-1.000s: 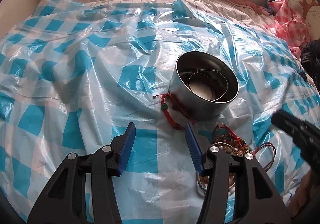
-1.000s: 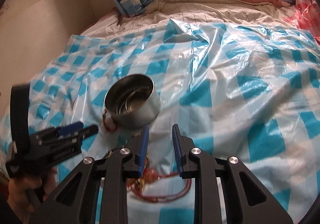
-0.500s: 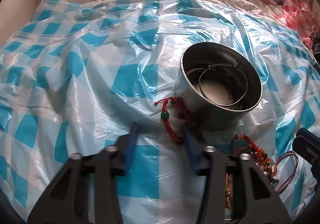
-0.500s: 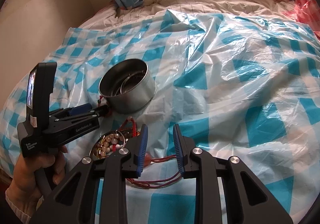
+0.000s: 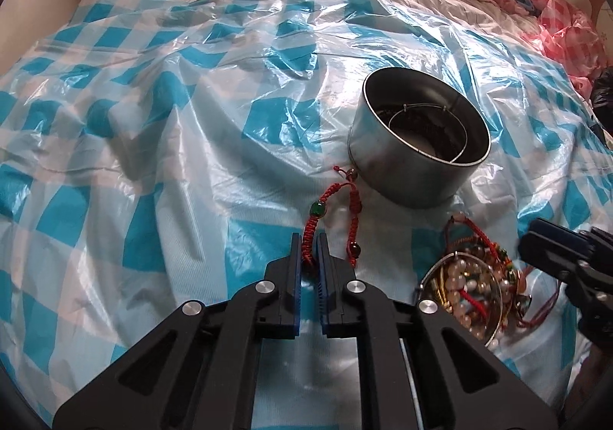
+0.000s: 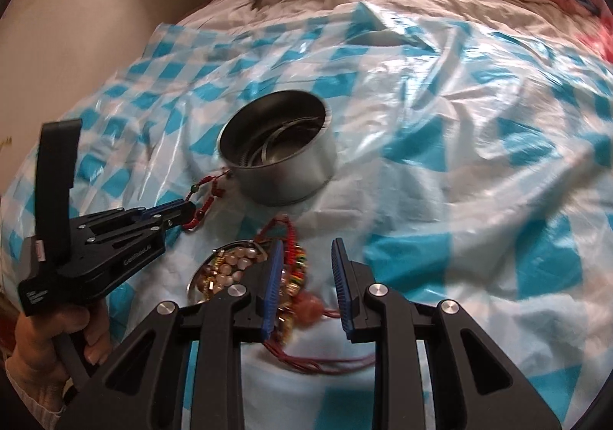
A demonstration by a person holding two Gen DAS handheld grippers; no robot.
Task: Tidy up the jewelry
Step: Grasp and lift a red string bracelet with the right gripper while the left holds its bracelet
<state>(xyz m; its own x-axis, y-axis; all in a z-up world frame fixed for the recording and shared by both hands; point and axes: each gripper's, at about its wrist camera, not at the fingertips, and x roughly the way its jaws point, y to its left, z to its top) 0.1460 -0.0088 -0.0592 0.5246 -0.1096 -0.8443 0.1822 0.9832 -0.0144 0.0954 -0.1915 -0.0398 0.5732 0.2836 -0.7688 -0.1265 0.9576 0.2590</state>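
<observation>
Red braided cord bracelet (image 5: 312,234): light, limp, snag-prone; left claw (image 5: 307,257), just closing, clamps its near strand. Right claw (image 6: 306,276) apart over jewelry pile (image 6: 295,269).

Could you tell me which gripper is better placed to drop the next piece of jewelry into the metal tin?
Left. The left gripper has just closed its jaws on the red cord bracelet beside the metal tin. The right gripper is open over the jewelry pile, holding nothing.
</observation>
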